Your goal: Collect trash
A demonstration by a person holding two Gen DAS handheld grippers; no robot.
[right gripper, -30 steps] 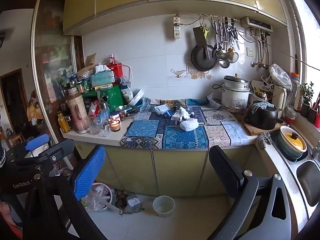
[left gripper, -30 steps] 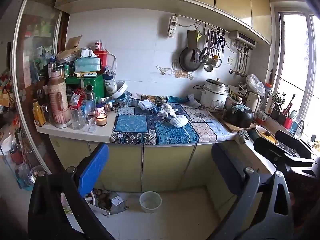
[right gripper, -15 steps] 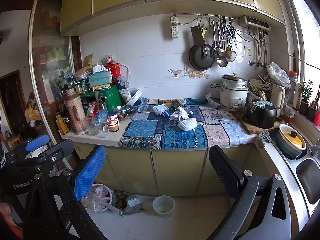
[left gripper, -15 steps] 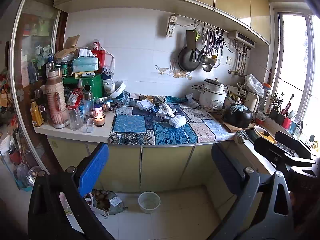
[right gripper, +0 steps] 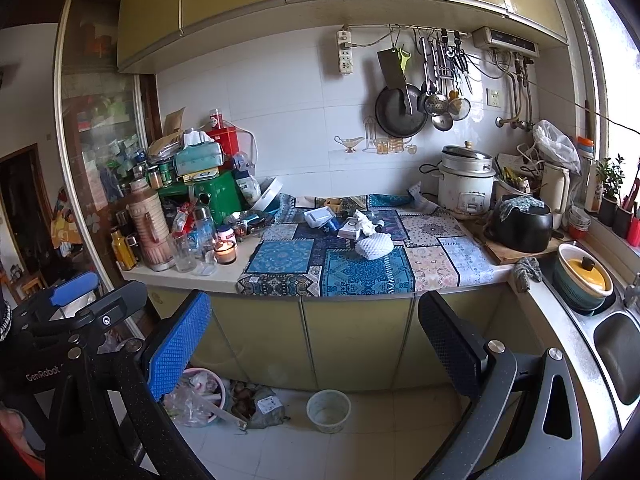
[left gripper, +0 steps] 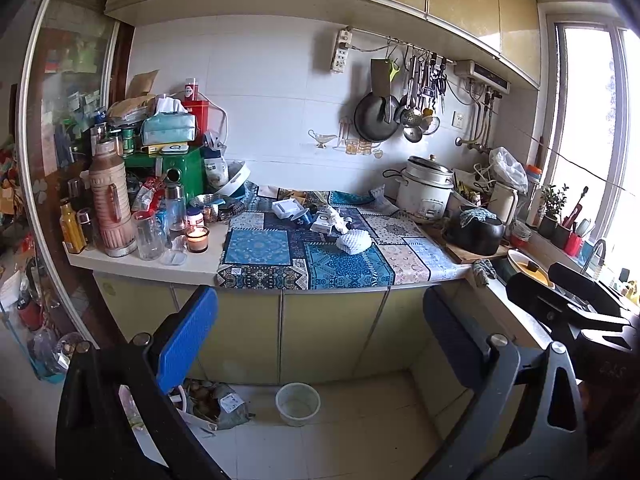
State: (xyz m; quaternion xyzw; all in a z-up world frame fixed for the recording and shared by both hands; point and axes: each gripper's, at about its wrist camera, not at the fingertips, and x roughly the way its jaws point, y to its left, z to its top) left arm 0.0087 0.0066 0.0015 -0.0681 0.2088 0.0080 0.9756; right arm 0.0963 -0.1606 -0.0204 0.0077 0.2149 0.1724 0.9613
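Note:
A white foam fruit net (left gripper: 354, 241) (right gripper: 374, 246) lies on the blue patterned cloth (left gripper: 344, 268) (right gripper: 360, 274) on the kitchen counter. Behind it lie crumpled white paper (left gripper: 335, 216) (right gripper: 366, 222), a small white box (right gripper: 349, 229) and a white tray (left gripper: 287, 209) (right gripper: 319, 216). A small pale bin (left gripper: 298, 403) (right gripper: 329, 410) stands on the floor below the cabinets. My left gripper (left gripper: 316, 340) and my right gripper (right gripper: 316, 344) are both open and empty, held well back from the counter at cabinet height.
Bottles, jars, a lit candle (left gripper: 197, 239) (right gripper: 225, 252) and a thermos (left gripper: 112, 204) crowd the counter's left end. A rice cooker (right gripper: 466, 184), black pot (right gripper: 520, 226) and sink (right gripper: 618, 348) are on the right. Bags of rubbish (right gripper: 200, 398) lie on the floor.
Both views have pulled back slightly from the counter; it looks a little smaller and farther. Both grippers stay open and empty.

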